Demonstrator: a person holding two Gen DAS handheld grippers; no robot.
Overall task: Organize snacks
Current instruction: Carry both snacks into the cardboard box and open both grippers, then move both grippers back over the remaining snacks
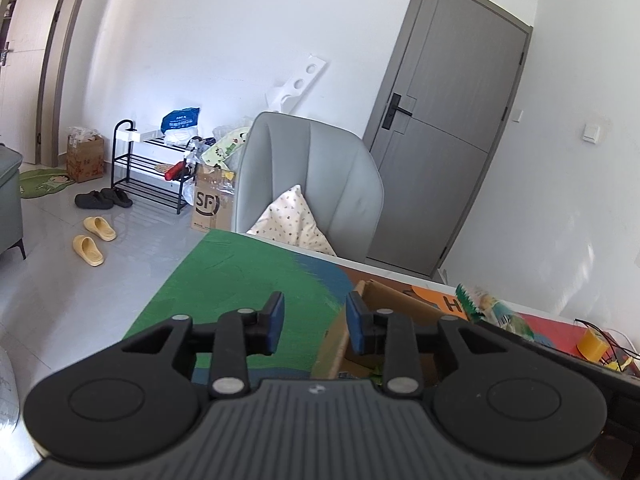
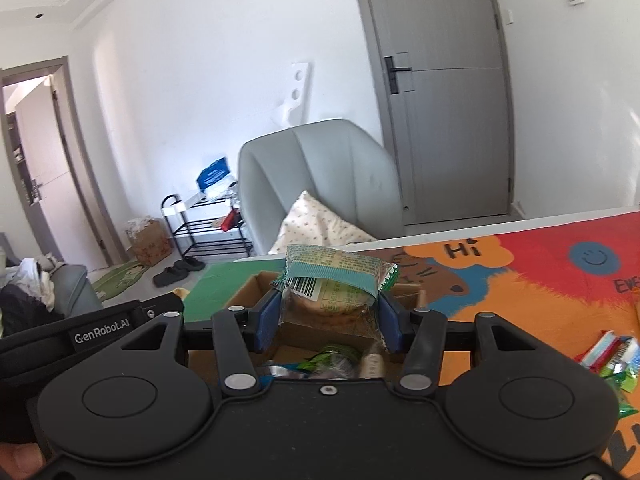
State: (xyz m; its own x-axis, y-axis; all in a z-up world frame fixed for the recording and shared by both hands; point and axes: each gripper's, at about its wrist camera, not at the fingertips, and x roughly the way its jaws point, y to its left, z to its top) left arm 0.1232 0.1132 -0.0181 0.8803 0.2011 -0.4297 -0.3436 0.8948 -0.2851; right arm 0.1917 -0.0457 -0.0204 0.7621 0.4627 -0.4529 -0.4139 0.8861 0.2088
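In the right wrist view my right gripper [image 2: 329,312] is shut on a green snack packet [image 2: 336,276] with a round biscuit inside. It holds the packet above an open cardboard box [image 2: 248,284] that has several wrapped snacks in its bottom. The left wrist view shows my left gripper [image 1: 315,312] open with nothing between its blue pads. It hangs over the green part of the colourful mat [image 1: 240,272], just left of the box [image 1: 396,296]. The held packet [image 1: 492,308] shows at that view's right.
Loose snack packets [image 2: 612,356] lie on the mat at the right. A yellow tape roll [image 1: 592,344] and cables sit near the table's right end. A grey chair [image 1: 320,168] with a patterned cushion stands beyond the far table edge.
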